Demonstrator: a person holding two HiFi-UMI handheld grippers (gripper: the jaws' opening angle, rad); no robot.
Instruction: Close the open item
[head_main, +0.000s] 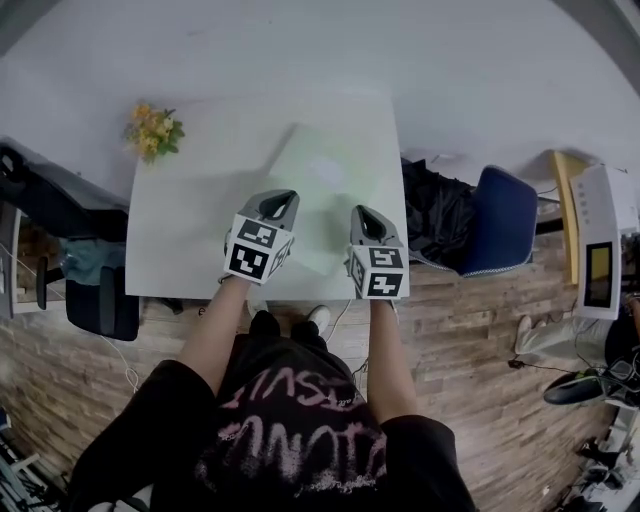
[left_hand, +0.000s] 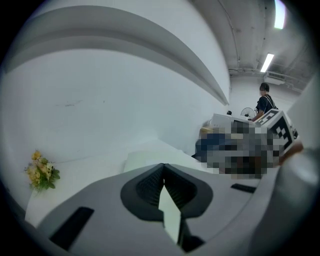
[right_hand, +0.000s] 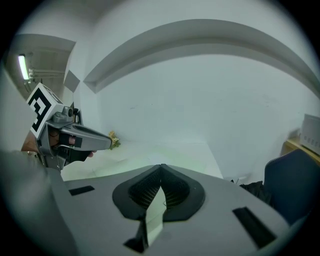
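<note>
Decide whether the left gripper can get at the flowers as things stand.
Probably yes: only bare table lies between the left gripper and the flowers at its far left corner.

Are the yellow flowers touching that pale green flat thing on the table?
Apart. The head view shows the flowers at a far corner of the table, with bare white surface between them and the pale green flat thing.
</note>
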